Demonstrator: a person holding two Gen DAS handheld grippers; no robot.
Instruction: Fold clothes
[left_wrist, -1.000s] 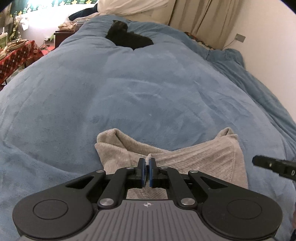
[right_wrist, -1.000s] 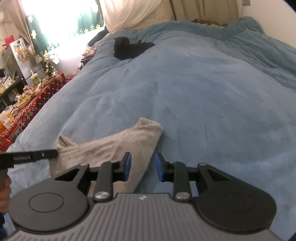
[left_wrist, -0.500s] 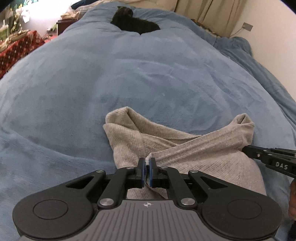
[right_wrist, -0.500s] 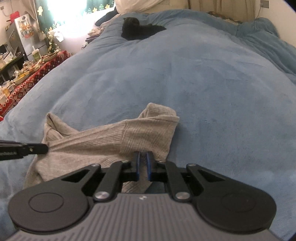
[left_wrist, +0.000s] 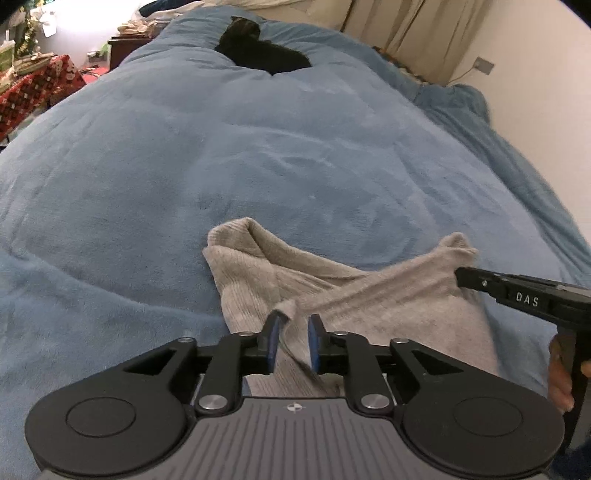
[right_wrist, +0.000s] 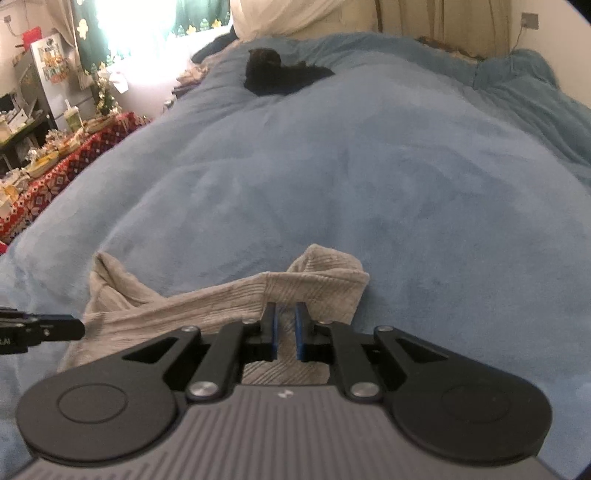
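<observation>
Left tongs (left_wrist: 293, 328) and right tongs (right_wrist: 284, 319): matte black linkage arms, blue pads on fingers (left_wrist: 272, 345), 2 silver screws each, 2 round black discs flanking ribbed grey body. White "DAS" lettering on right unit's side. Hand (left_wrist: 559, 373) partly visible at edge.

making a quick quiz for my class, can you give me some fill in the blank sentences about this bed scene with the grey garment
1. The grey garment lies on a ____ blanket.
2. Far up the bed rests a heap of cloth coloured ____.
3. In the left wrist view, the word printed on the right tool reads ____.
4. Beside the bed stands a table covered in a patterned cloth that is mostly ____.

Missing words: blue; black; DAS; red
</observation>
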